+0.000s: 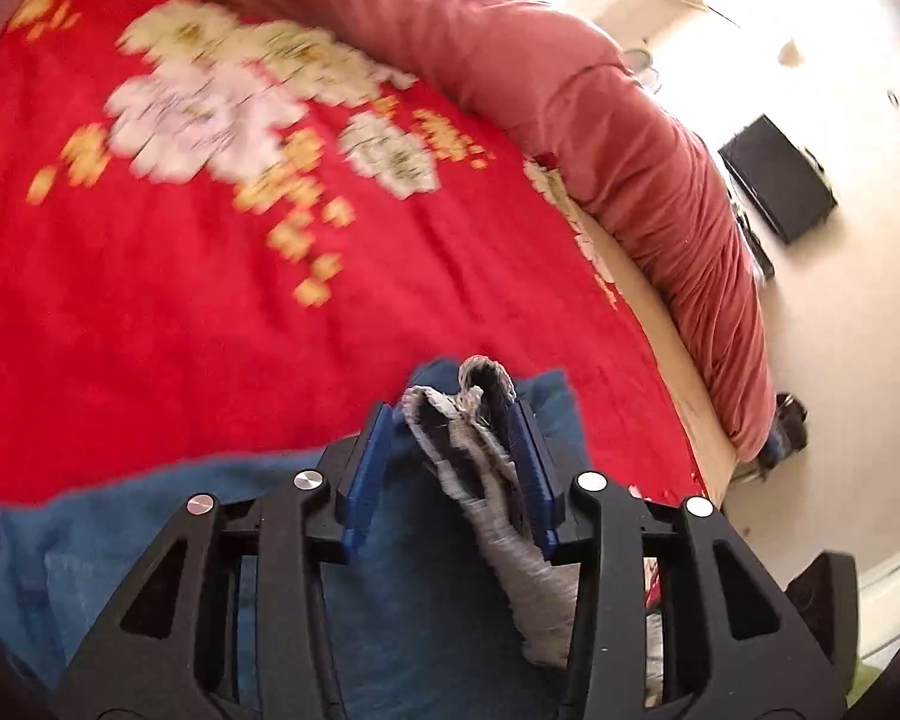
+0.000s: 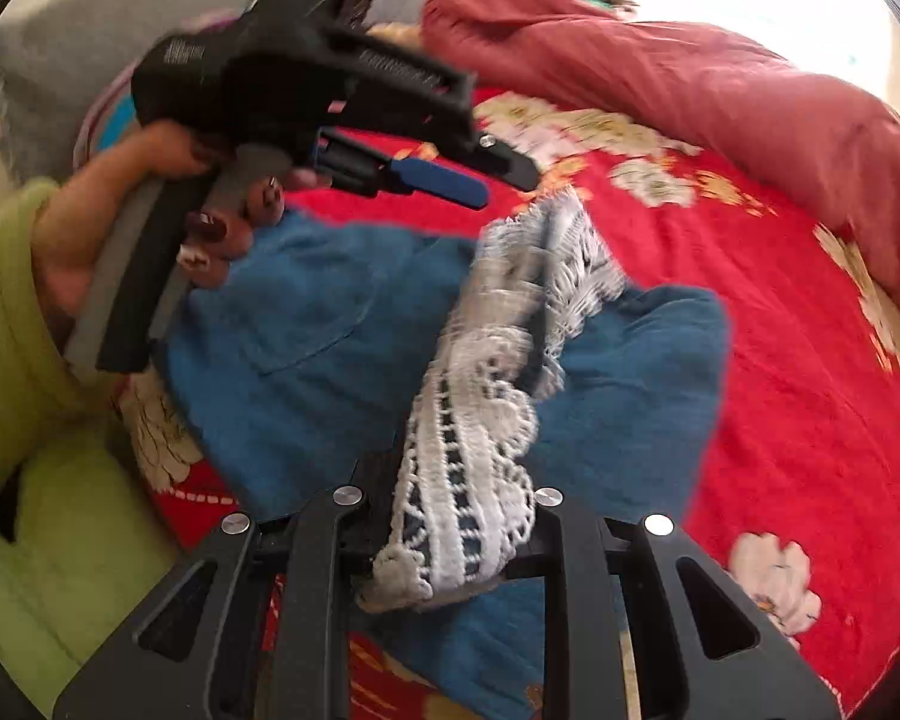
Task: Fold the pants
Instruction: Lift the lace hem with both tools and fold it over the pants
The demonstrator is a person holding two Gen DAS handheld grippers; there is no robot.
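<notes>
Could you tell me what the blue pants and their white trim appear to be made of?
Pants: likely soft matte denim or woven cotton, given the faded blue and stitched pocket seam. Trim: openwork lace, probably cotton, showing holes and scalloped edges.

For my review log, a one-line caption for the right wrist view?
Right gripper and left gripper both lift the lace-trimmed hem of blue pants above a red floral blanket.

Both views are brightly lit by daylight, and the floor [image 1: 822,48] at upper right is blown out to white. Motion blur is seen throughout, and the edges are curved by fisheye distortion.
</notes>
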